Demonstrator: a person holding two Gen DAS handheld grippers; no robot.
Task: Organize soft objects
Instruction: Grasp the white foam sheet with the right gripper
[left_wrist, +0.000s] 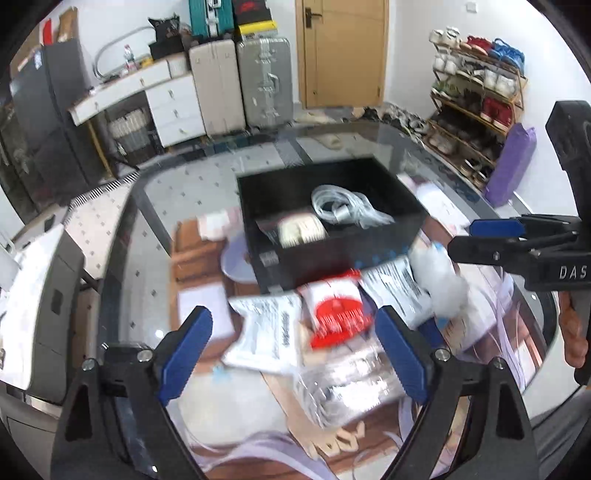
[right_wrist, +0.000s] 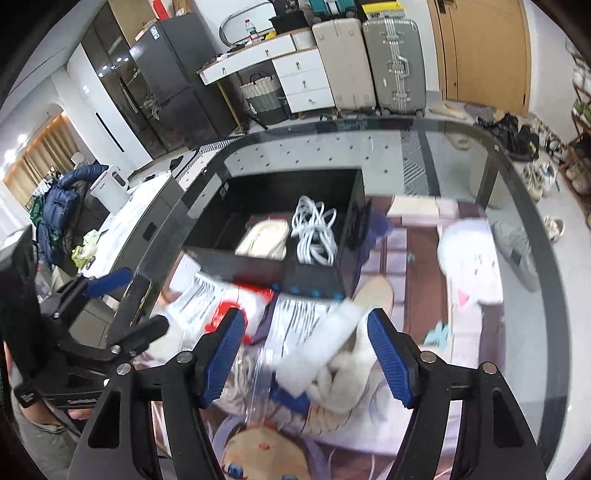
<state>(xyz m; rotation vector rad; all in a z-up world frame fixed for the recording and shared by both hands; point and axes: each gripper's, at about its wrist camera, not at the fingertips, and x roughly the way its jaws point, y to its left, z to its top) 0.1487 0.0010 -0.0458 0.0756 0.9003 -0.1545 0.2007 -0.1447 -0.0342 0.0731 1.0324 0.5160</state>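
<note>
Black box (left_wrist: 332, 254), far centre of glass table (right_wrist: 517, 206): holds white cable coil (right_wrist: 314, 232) and cream bundle (right_wrist: 264, 240). Packets (left_wrist: 266, 332) and white fluffy item (left_wrist: 439, 284) lie loose just near of it. Left gripper (left_wrist: 295, 343) and right gripper (right_wrist: 306, 350): both spread, pinching nothing; seemingly between picks, next move closing on one loose soft item for boxing.
</note>
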